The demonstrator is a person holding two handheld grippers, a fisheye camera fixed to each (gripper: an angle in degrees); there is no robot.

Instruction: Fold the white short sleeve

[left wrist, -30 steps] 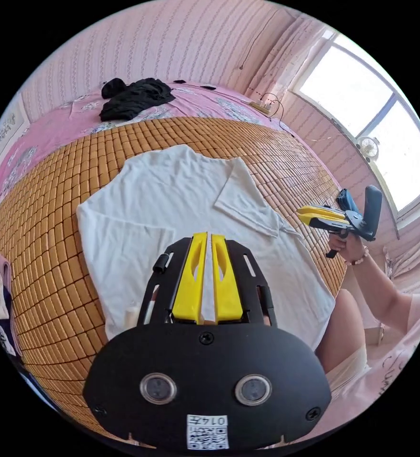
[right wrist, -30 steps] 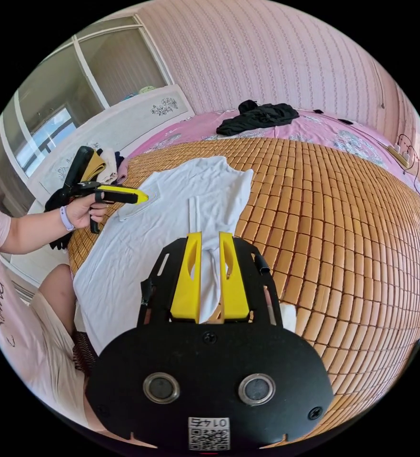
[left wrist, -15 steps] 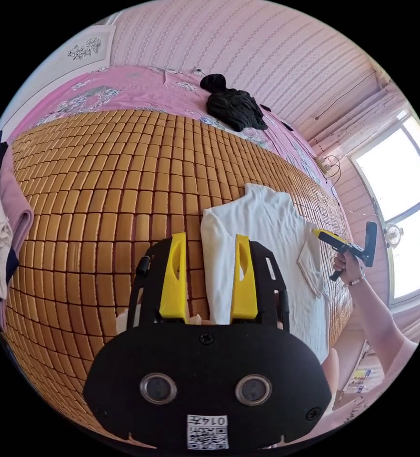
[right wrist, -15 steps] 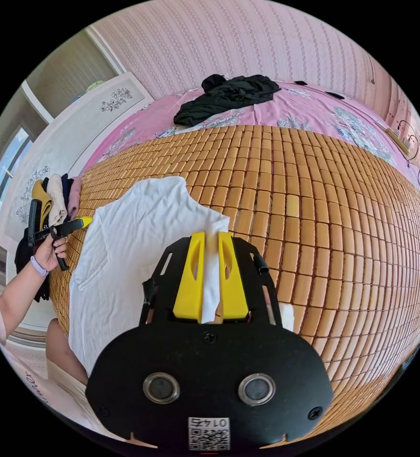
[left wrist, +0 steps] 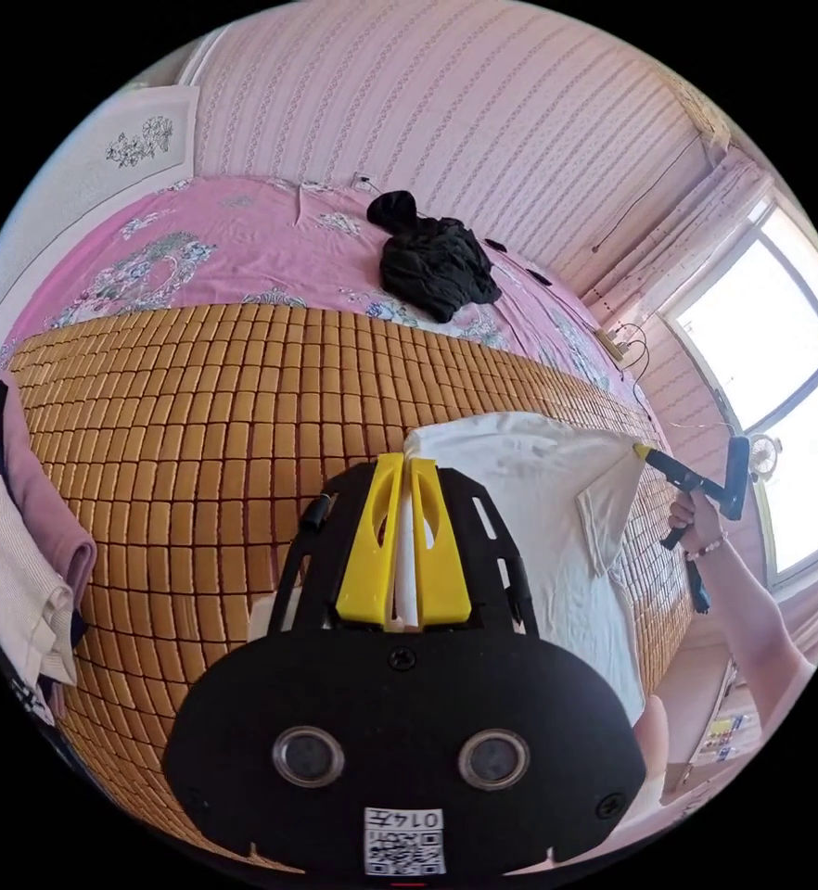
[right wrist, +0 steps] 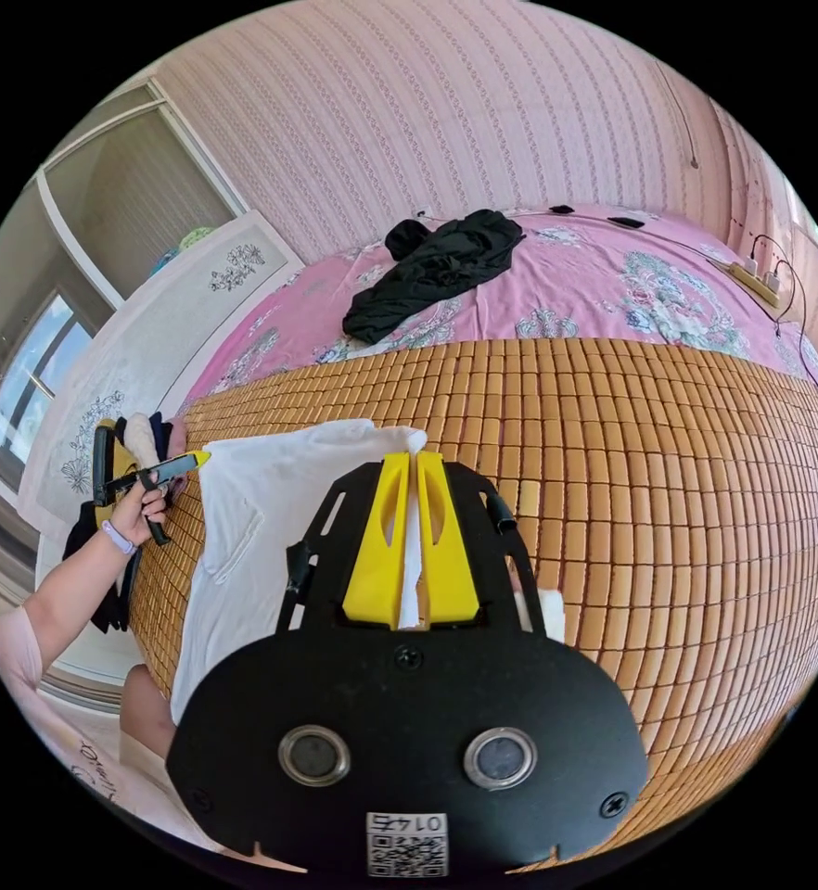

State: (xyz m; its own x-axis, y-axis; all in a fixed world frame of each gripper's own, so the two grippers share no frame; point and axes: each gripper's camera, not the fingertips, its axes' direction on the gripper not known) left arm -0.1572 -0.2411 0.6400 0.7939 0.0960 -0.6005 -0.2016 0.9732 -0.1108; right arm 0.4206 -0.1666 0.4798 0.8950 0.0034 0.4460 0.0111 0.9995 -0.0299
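Where your left gripper (left wrist: 406, 459) stood open half a second ago, both it and your right gripper (right wrist: 415, 456) now pinch the white short sleeve (left wrist: 557, 491) lifted off the bamboo mat (left wrist: 196, 417). Stacked clothes (left wrist: 19, 556) sit left; black garment (left wrist: 432, 264) lies beyond on pink bedding (right wrist: 613, 269).

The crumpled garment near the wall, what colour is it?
Black garment, lying on the pink floral sheet; clearest in the right gripper view.
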